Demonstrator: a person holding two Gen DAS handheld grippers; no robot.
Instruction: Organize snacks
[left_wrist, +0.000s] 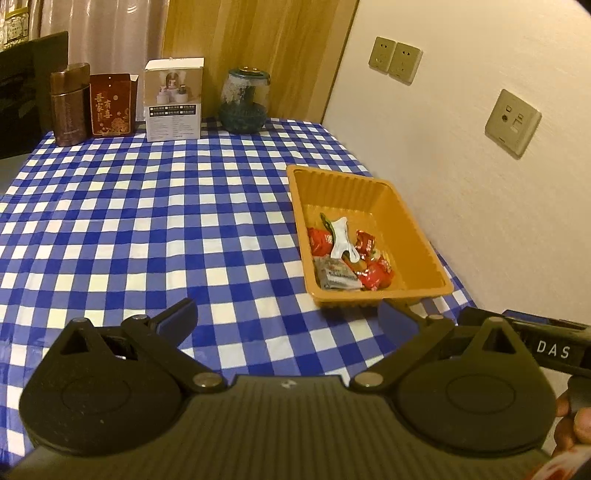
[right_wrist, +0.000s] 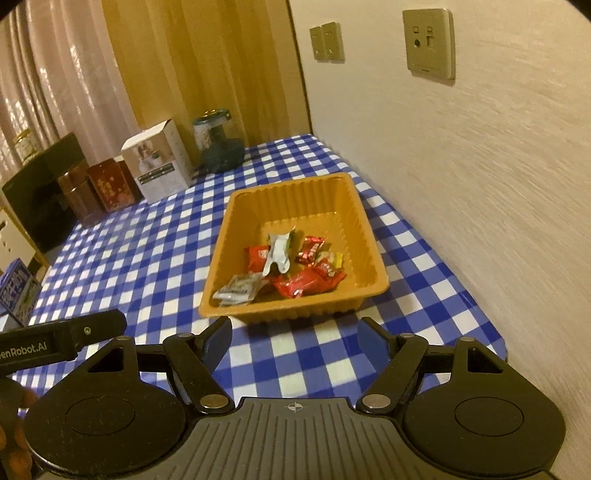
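Together, both views show a table (left_wrist: 147, 221) under a blue-and-white checked cloth, with an orange tray (left_wrist: 417, 229) as the landmark. Far left of the tray, along the back edge, stand a brown canister (left_wrist: 70, 105), a red box (left_wrist: 110, 105), a white box (left_wrist: 173, 99) and a dark glass jar (left_wrist: 243, 101). Left of the tray and nearer, the left tool (left_wrist: 288, 317) hovers with its fingers apart and nothing between them. Inside the tray lie the snacks (left_wrist: 351, 258), red, silver and white wrappers bunched at its near end. Just before the tray, the right tool (right_wrist: 295, 336) also hangs spread wide and bare.
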